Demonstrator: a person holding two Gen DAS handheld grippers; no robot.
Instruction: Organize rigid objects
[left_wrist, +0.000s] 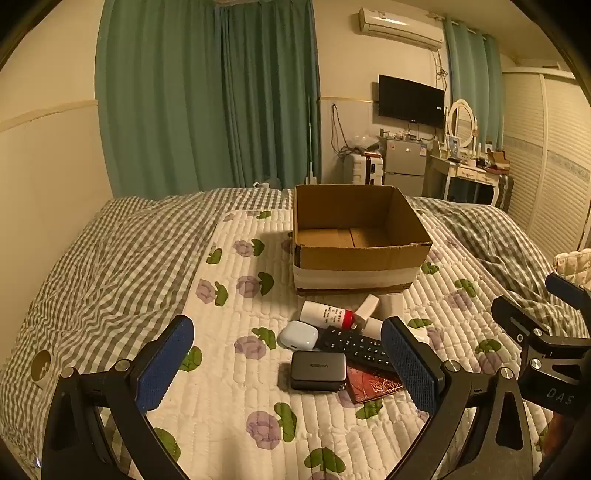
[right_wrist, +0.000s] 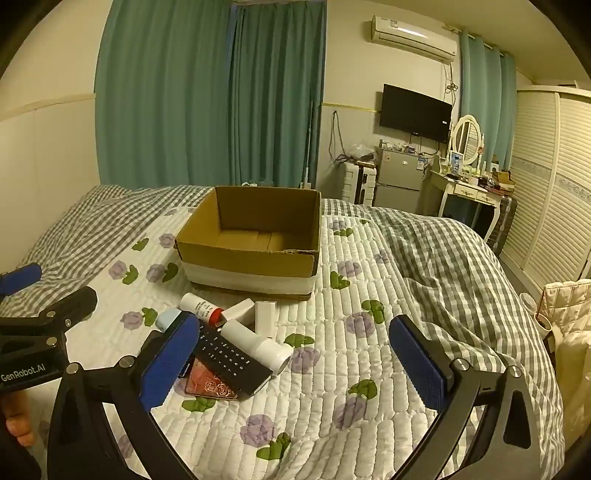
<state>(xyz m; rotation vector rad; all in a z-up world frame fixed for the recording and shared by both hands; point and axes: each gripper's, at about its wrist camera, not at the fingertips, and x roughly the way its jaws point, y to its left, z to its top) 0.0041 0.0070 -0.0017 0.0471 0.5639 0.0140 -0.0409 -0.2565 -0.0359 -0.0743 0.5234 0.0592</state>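
Observation:
An empty cardboard box (left_wrist: 364, 254) (right_wrist: 251, 254) sits on the floral quilt. In front of it lies a small pile: a grey charger block (left_wrist: 318, 370), a black remote (left_wrist: 354, 347) (right_wrist: 231, 360), a pale blue earbud case (left_wrist: 297, 335) (right_wrist: 168, 319), a white tube with a red cap (left_wrist: 325, 314) (right_wrist: 201, 306), a red patterned wallet (left_wrist: 373, 386) (right_wrist: 208, 384) and white bottles (right_wrist: 255, 339). My left gripper (left_wrist: 288, 363) is open and hovers over the charger. My right gripper (right_wrist: 295, 354) is open, just right of the pile.
The quilt (right_wrist: 332, 406) lies on a checked duvet (left_wrist: 110, 258). A wall is at the left and green curtains (left_wrist: 207, 92) behind. A fridge, dresser and wardrobe stand at the far right. A cream bag (right_wrist: 565, 317) sits beside the bed.

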